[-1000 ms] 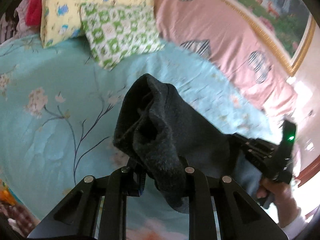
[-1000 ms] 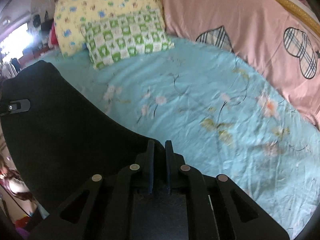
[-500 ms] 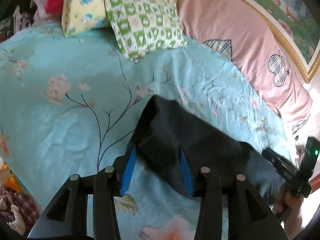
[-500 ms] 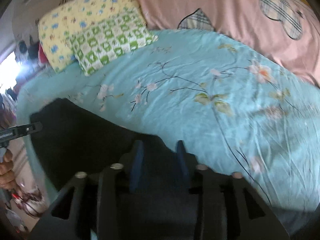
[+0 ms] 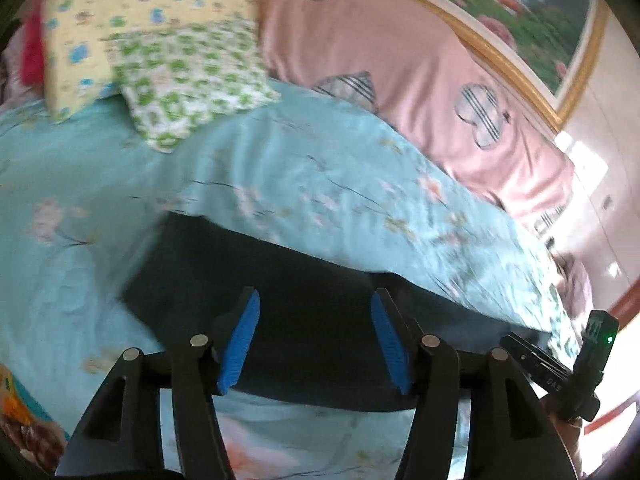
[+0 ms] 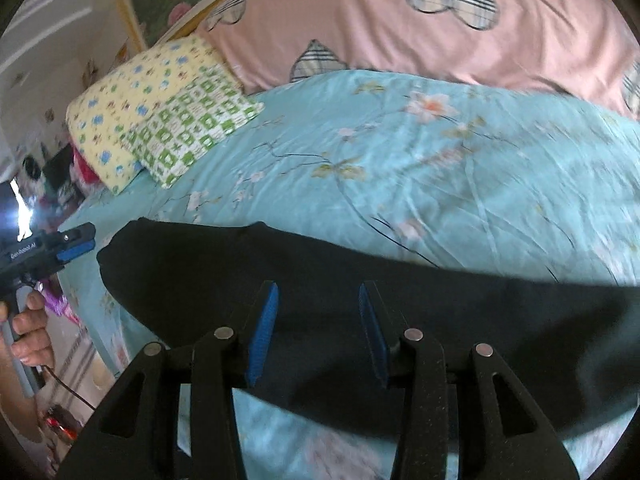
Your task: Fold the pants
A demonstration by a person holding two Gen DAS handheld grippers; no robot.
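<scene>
pants (image 5: 304,320) flat on bedspread (image 5: 320,184) | left gripper (image 5: 314,340) jaws opening, nothing clamped | right gripper (image 6: 316,332) jaws apart, nothing clamped

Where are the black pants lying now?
In both wrist views the black pants lie flat on the blue bedsheet, near its front edge, below the pillows.
</scene>
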